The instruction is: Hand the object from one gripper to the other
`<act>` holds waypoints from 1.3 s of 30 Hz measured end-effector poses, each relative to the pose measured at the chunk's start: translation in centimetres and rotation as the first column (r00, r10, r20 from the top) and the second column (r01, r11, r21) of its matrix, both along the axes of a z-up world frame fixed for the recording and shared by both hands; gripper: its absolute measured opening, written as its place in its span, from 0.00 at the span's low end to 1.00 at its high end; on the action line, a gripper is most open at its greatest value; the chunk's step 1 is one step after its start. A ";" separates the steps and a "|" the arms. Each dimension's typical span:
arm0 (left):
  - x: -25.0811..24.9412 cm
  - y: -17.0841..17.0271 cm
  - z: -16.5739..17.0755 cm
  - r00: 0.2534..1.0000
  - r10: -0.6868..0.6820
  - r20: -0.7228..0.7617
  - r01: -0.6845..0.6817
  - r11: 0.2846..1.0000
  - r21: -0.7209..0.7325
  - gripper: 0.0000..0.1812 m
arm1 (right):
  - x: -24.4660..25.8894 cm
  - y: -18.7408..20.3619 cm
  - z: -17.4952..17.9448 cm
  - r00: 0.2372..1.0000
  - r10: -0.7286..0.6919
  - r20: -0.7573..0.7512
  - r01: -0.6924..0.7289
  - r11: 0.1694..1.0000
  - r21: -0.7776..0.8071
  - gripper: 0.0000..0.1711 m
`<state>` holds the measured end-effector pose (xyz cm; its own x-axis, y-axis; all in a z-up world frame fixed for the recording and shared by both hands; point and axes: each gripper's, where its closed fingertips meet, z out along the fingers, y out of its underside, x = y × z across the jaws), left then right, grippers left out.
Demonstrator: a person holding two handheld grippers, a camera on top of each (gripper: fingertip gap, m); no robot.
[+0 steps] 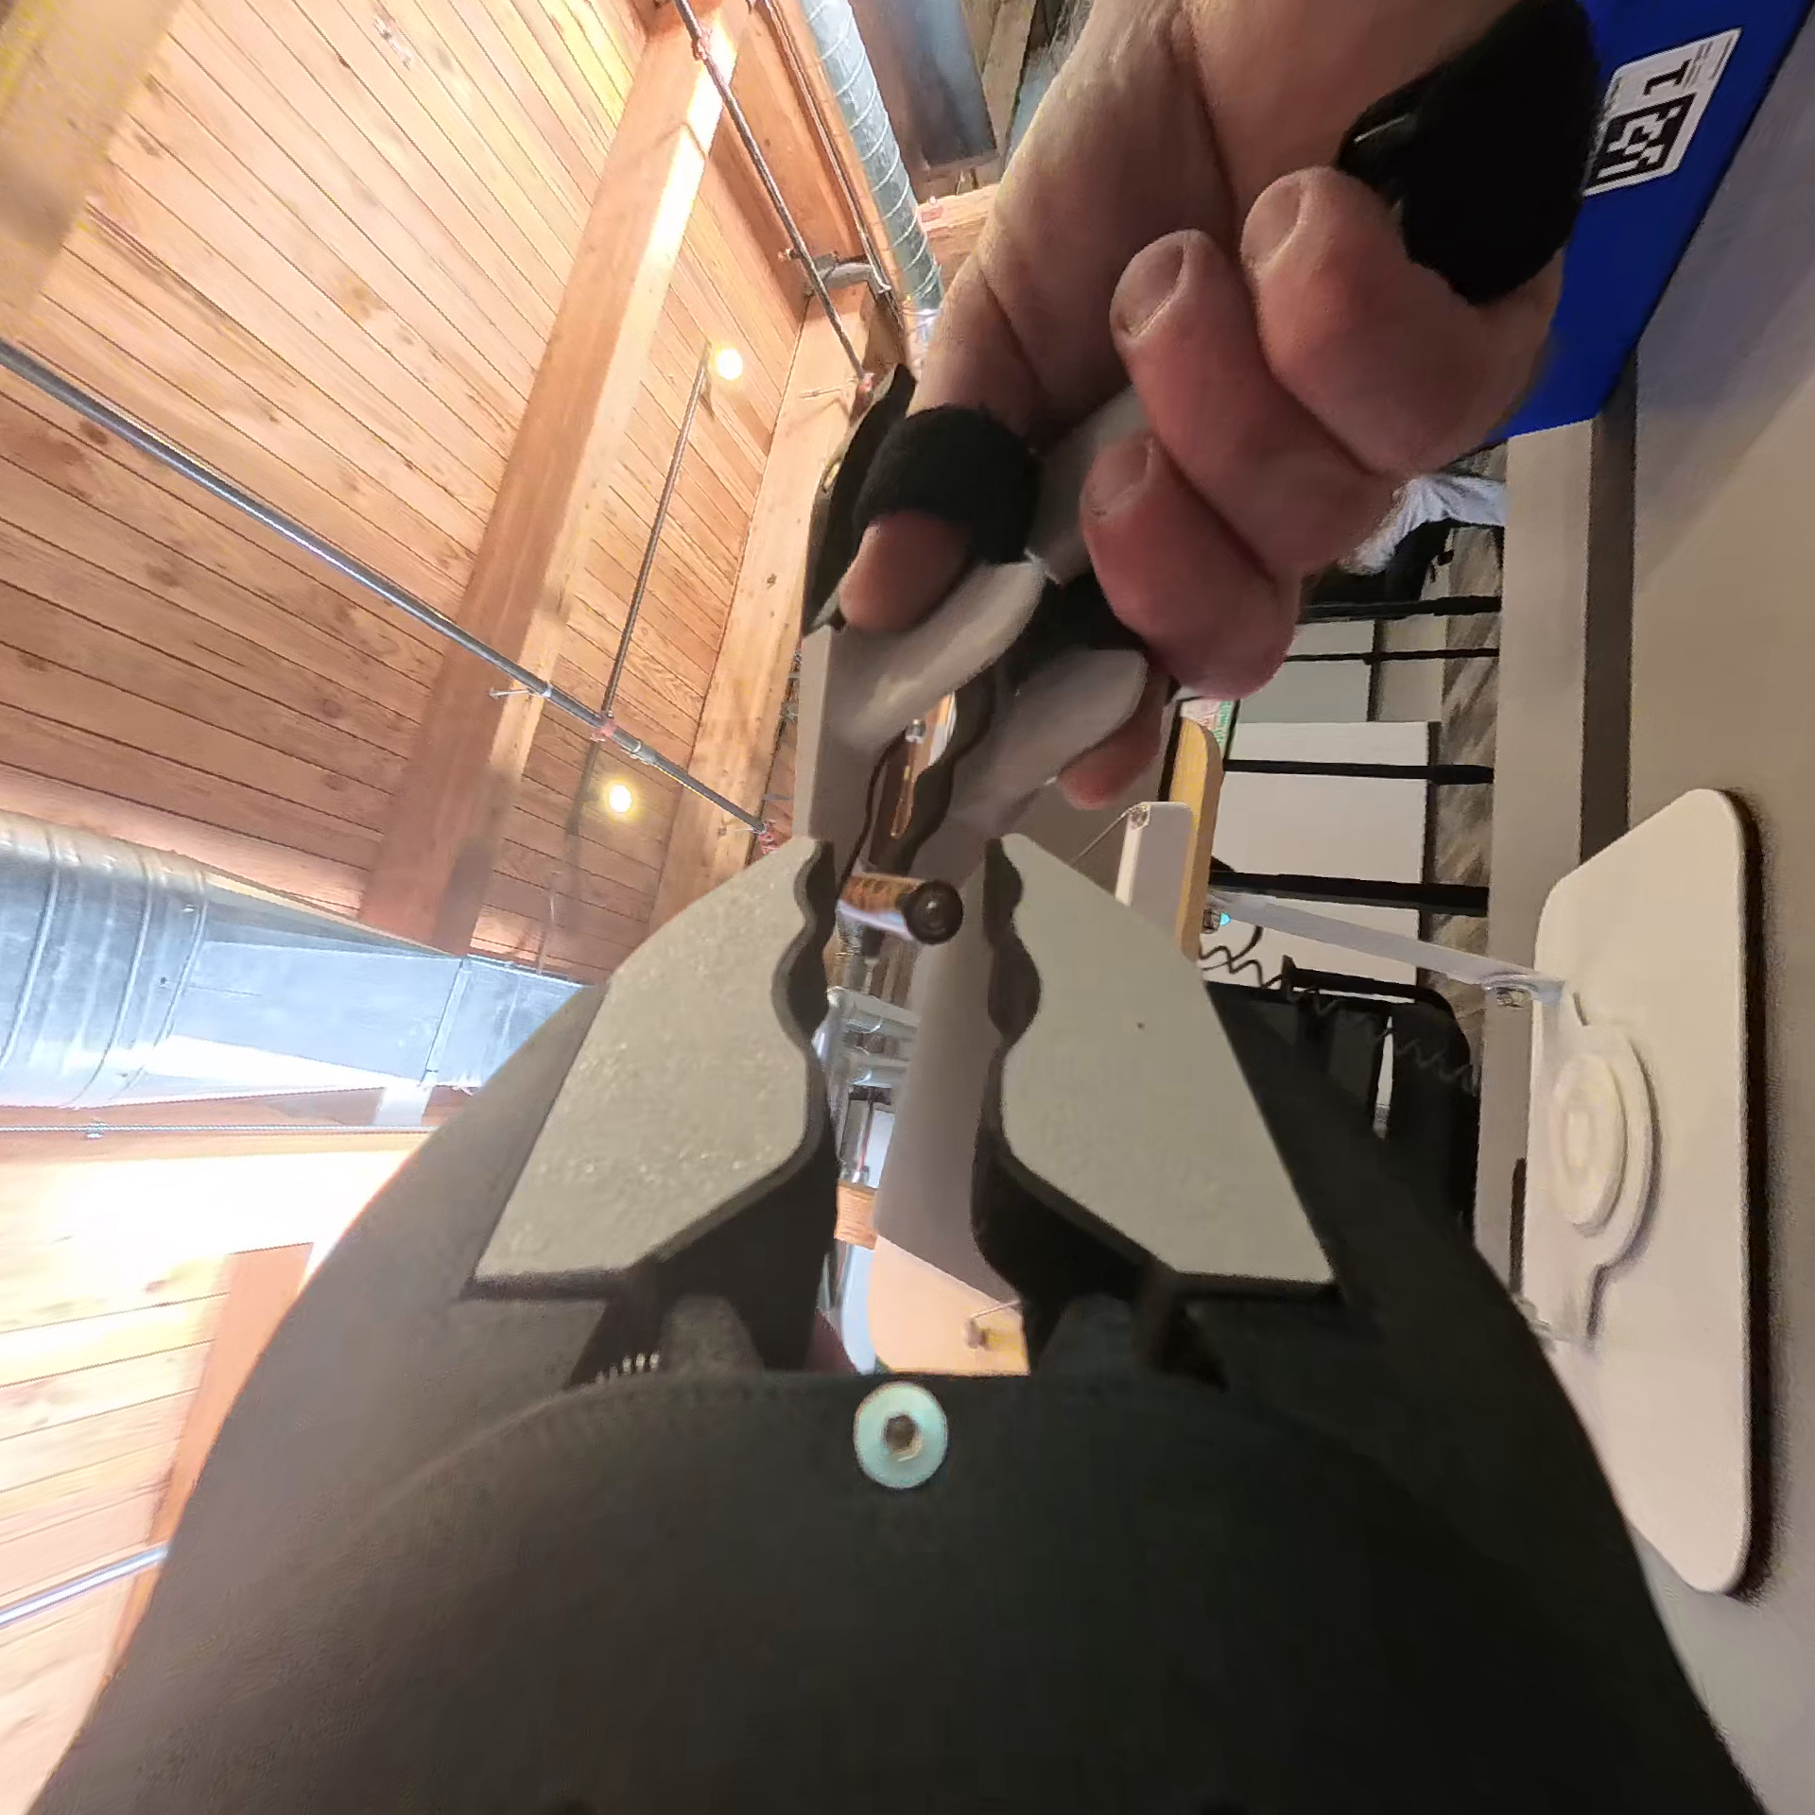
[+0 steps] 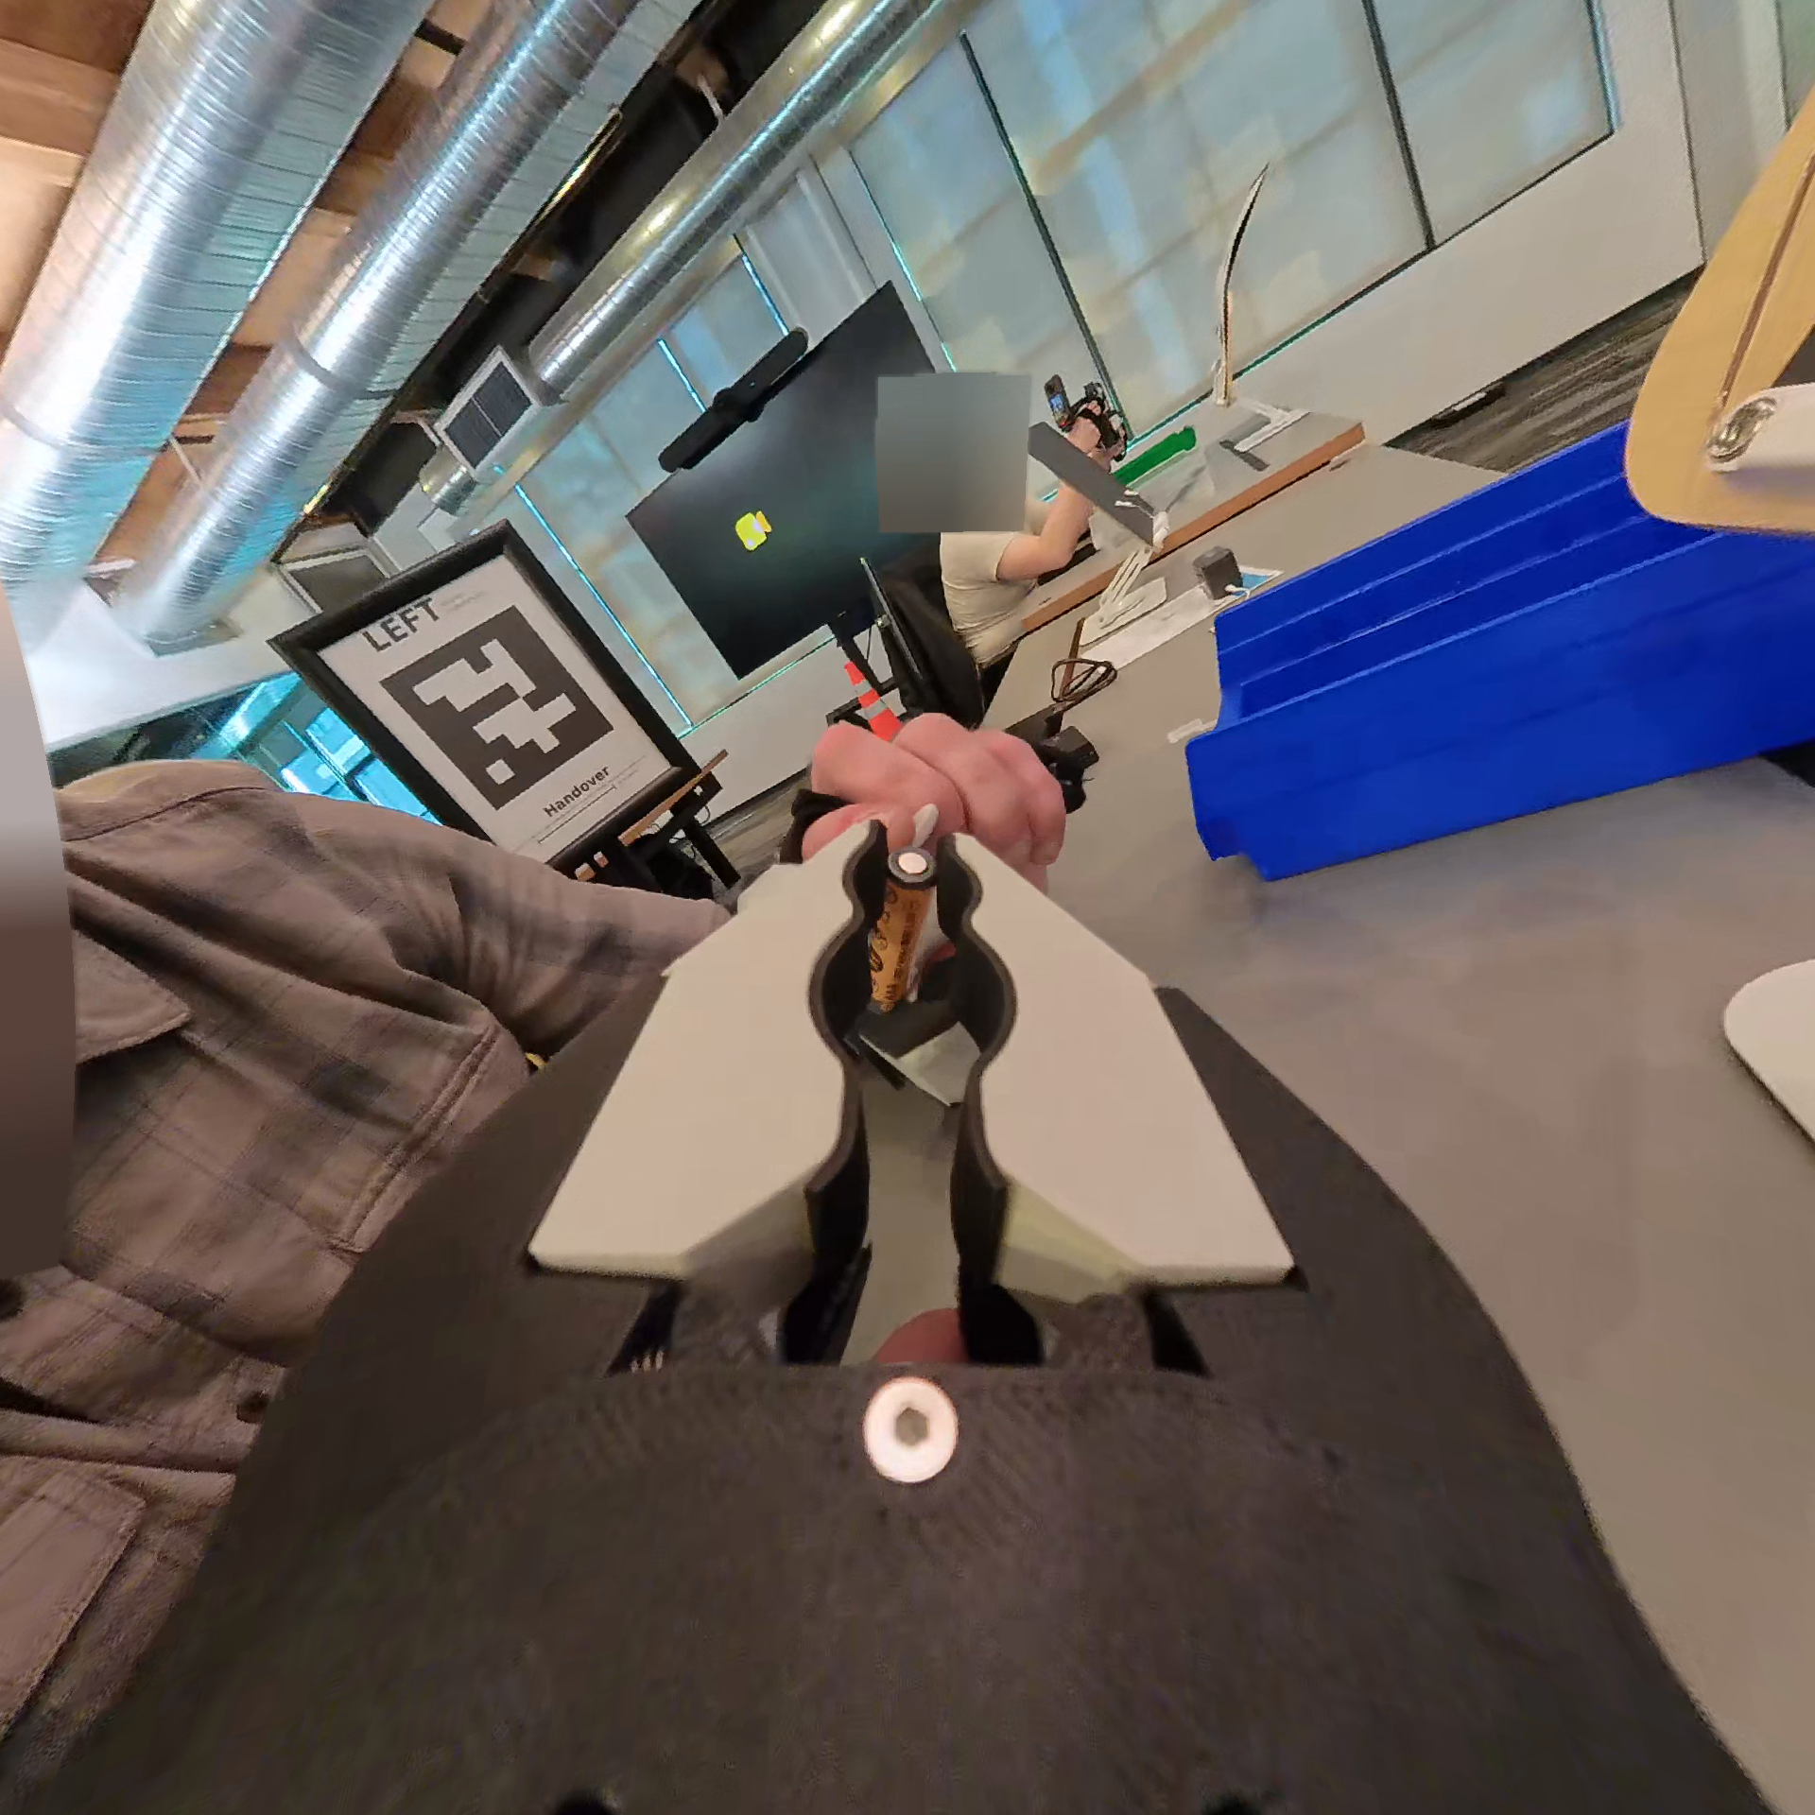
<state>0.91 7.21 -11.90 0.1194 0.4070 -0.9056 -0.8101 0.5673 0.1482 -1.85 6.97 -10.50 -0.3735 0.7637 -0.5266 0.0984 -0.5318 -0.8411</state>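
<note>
A small copper-and-black battery sits upright between the tips of my right gripper, whose jaws are shut on it. In the left wrist view the same battery lies crosswise with its dark end cap towards the camera. It sits in the gap between the fingertips of my left gripper. The left jaws are open, with room on both sides of the battery. The right gripper shows just beyond, held by a bare hand with black finger straps. The hand on the left gripper shows behind the battery.
A grey table lies below, with a blue bin at the right. A white mount plate lies on the table. A plaid shirt sleeve fills the left. A framed marker sign and a seated person are farther back. Only a small space, under 4 cm, lies between the two pairs of fingers.
</note>
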 end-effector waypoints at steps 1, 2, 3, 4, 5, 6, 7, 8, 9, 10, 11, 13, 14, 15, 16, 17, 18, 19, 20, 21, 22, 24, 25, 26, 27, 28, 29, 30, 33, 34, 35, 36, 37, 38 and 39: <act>0.0 0.0 0.0 1.000 0.010 -0.004 -0.009 1.000 0.003 0.12 | -0.1 -0.1 -0.1 1.000 0.002 0.005 -0.002 1.000 -0.005 0.04; -0.1 0.3 -0.1 1.000 0.024 -0.001 -0.024 1.000 -0.004 0.10 | -0.1 -0.1 -0.2 1.000 0.003 0.010 -0.003 1.000 -0.003 0.04; -0.2 0.3 0.0 1.000 0.027 0.007 -0.027 1.000 -0.001 0.09 | -0.1 0.0 -0.3 1.000 -0.003 0.013 0.003 1.000 -0.005 0.04; -0.2 0.3 0.1 1.000 0.028 0.014 -0.028 1.000 0.001 0.08 | -0.1 0.1 -0.3 1.000 -0.005 0.015 0.005 1.000 -0.013 0.04; -0.3 0.3 0.2 0.999 0.029 0.020 -0.029 1.000 0.002 0.07 | -0.1 0.2 -0.4 1.000 -0.006 0.014 0.006 1.000 -0.016 0.04; -0.3 0.3 0.4 0.999 0.031 0.028 -0.031 1.000 0.006 0.07 | -0.1 0.2 -0.3 1.000 -0.007 0.011 0.007 1.000 -0.020 0.04; -0.3 0.3 0.4 0.999 0.032 0.032 -0.032 0.999 0.004 0.07 | -0.1 0.2 -0.3 1.000 -0.009 0.009 0.010 1.000 -0.023 0.04; -0.3 0.3 0.5 0.999 0.031 0.036 -0.031 1.000 -0.001 0.06 | -0.2 0.2 -0.3 1.000 -0.012 0.009 0.013 1.000 -0.026 0.04; -0.4 0.3 0.6 0.998 0.034 0.043 -0.034 0.999 -0.008 0.06 | -0.2 0.3 -0.2 1.000 -0.020 0.006 0.020 0.999 -0.028 0.04; -0.5 0.5 0.6 0.998 0.041 0.049 -0.040 0.999 -0.016 0.06 | -0.3 0.5 -0.2 0.999 -0.037 0.002 0.037 0.999 -0.029 0.04; -0.6 0.6 0.6 0.998 0.042 0.053 -0.040 0.999 -0.031 0.06 | -0.4 0.9 -0.2 0.998 -0.063 -0.001 0.063 0.998 -0.029 0.04; -0.9 1.0 0.5 0.994 0.033 0.104 -0.021 0.993 -0.112 0.06 | -0.3 1.8 0.0 0.992 -0.125 -0.007 0.125 0.992 -0.002 0.11; -1.0 1.3 0.4 0.991 0.030 0.132 -0.006 0.984 -0.177 0.06 | -0.2 2.3 0.0 0.987 -0.159 -0.008 0.159 0.987 0.034 0.15; -1.2 1.7 0.2 0.987 0.026 0.161 0.015 0.968 -0.250 0.06 | 0.1 2.8 0.2 0.982 -0.191 -0.012 0.191 0.978 0.085 0.19; -1.5 2.1 0.2 0.976 0.031 0.217 0.044 0.941 -0.335 0.06 | 0.4 3.1 0.3 0.975 -0.220 -0.014 0.219 0.963 0.155 0.19; -1.8 2.5 0.3 0.960 0.035 0.278 0.088 0.904 -0.419 0.06 | 0.7 3.1 0.3 0.970 -0.244 -0.010 0.238 0.937 0.255 0.18; -2.0 2.6 0.4 0.944 0.030 0.329 0.142 0.861 -0.488 0.06 | 1.0 3.3 0.2 0.961 -0.277 -0.006 0.260 0.892 0.369 0.18; -2.2 2.8 0.5 0.929 0.040 0.368 0.183 0.813 -0.552 0.06 | 1.2 3.4 0.0 0.951 -0.309 -0.003 0.273 0.834 0.479 0.19; -2.3 3.1 0.2 0.917 0.066 0.393 0.216 0.746 -0.630 0.06 | 1.5 3.3 -0.4 0.945 -0.327 0.013 0.258 0.768 0.586 0.19; -2.2 3.0 0.0 0.903 0.072 0.425 0.273 0.668 -0.693 0.06 | 1.7 3.1 -0.8 0.941 -0.338 0.016 0.233 0.681 0.694 0.19; -2.1 2.8 0.0 0.879 0.078 0.470 0.342 0.583 -0.737 0.06 | 1.9 2.8 -0.8 0.938 -0.346 -0.016 0.225 0.572 0.789 0.19; -1.5 1.9 -1.6 0.866 0.109 0.487 0.438 0.301 -0.847 0.06 | 2.2 2.0 -0.9 0.939 -0.337 -0.073 0.191 0.334 0.923 0.18; -1.4 1.4 -1.3 0.838 0.096 0.537 0.507 0.227 -0.832 0.06 | 2.3 1.6 -1.2 0.941 -0.331 -0.076 0.156 0.222 0.962 0.18; -1.4 0.9 -1.3 0.807 0.108 0.580 0.569 0.116 -0.814 0.06 | 2.4 1.0 -1.5 0.948 -0.308 -0.076 0.116 0.114 0.987 0.19; -1.0 -0.6 -2.1 0.810 0.099 0.578 0.585 -0.084 -0.807 0.06 | 2.5 -0.1 -1.8 0.961 -0.266 -0.072 0.076 0.005 0.997 0.22; -0.9 -1.7 -2.2 0.802 0.075 0.593 0.595 -0.192 -0.781 0.06 | 2.5 -1.1 -2.1 0.970 -0.235 -0.062 0.042 -0.088 0.995 0.23; -1.1 -1.9 -2.1 0.789 0.069 0.610 0.608 -0.224 -0.762 0.06 | 2.3 -1.8 -2.5 0.974 -0.225 -0.036 0.000 -0.157 0.988 0.26; -1.1 -3.0 -2.7 0.801 0.057 0.597 0.580 -0.326 -0.747 0.06 | 2.1 -2.6 -3.1 0.977 -0.212 -0.005 -0.040 -0.207 0.978 0.29; -1.6 -4.7 -3.5 0.791 -0.016 0.612 0.538 -0.458 -0.708 0.06 | 1.1 -4.9 -5.3 0.982 -0.170 0.079 -0.128 -0.299 0.946 0.33; -1.9 -5.5 -4.1 0.799 -0.040 0.600 0.499 -0.514 -0.698 0.06 | 0.7 -5.4 -6.1 0.981 -0.166 0.102 -0.152 -0.320 0.935 0.36; -2.2 -6.5 -4.8 0.804 -0.079 0.589 0.453 -0.561 -0.693 0.06 | 0.3 -5.8 -6.7 0.981 -0.159 0.115 -0.163 -0.337 0.927 0.38; -2.3 -7.1 -5.3 0.804 -0.112 0.585 0.428 -0.573 -0.698 0.06 | -0.1 -6.4 -7.2 0.982 -0.146 0.120 -0.164 -0.341 0.926 0.38; -2.3 -7.8 -5.7 0.804 -0.140 0.578 0.396 -0.599 -0.696 0.06 | -0.5 -6.9 -7.6 0.983 -0.131 0.128 -0.166 -0.341 0.925 0.38; -2.2 -8.2 -6.1 0.807 -0.159 0.568 0.372 -0.611 -0.699 0.06 | -0.8 -7.5 -8.1 0.984 -0.114 0.136 -0.167 -0.341 0.925 0.38; -2.1 -8.5 -6.3 0.807 -0.172 0.565 0.360 -0.615 -0.701 0.06 | -1.1 -8.1 -8.5 0.985 -0.094 0.142 -0.165 -0.333 0.928 0.37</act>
